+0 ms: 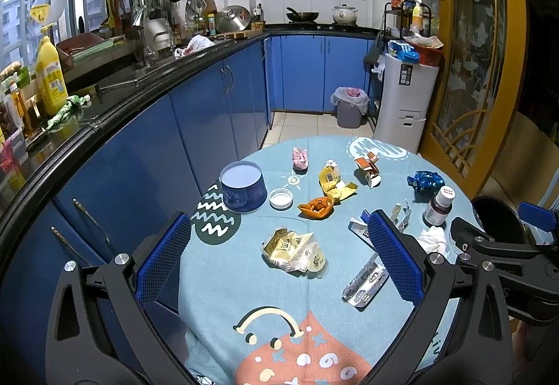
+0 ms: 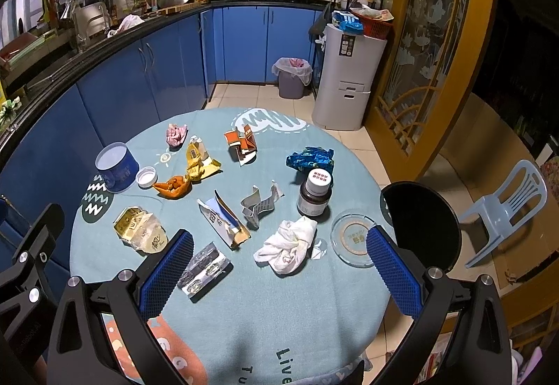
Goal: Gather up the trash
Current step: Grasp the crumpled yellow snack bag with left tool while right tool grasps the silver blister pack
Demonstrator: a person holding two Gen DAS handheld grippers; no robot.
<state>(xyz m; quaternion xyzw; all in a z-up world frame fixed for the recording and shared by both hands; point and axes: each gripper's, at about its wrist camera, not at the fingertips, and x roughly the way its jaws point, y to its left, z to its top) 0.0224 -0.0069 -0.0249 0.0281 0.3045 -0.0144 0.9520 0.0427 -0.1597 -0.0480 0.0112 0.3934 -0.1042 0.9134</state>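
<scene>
Trash lies scattered on a round table with a light blue cloth (image 1: 244, 283) (image 2: 279, 308). My left gripper (image 1: 279, 227) is open and empty, held above a crumpled gold wrapper (image 1: 293, 250) (image 2: 141, 233). My right gripper (image 2: 279, 241) is open and empty, held above a crumpled white tissue (image 2: 288, 245) (image 1: 433, 238). A silver blister pack (image 2: 204, 269) (image 1: 365, 282) lies by its left finger. An orange wrapper (image 1: 316, 206) (image 2: 173, 187), yellow wrapper (image 1: 333, 180), blue foil wrapper (image 2: 309, 157) (image 1: 424, 180), pink paper ball (image 2: 175, 135) and torn cartons (image 2: 223, 219) lie farther out.
A blue round tin (image 1: 241, 185), a white lid (image 1: 280, 198), a brown medicine bottle (image 2: 314, 192) and a glass ashtray (image 2: 353, 241) stand on the table. A black bin (image 2: 421, 224) stands at its right edge. A lined grey trash bin (image 2: 291, 76) and white appliance (image 2: 346, 80) stand on the floor beyond.
</scene>
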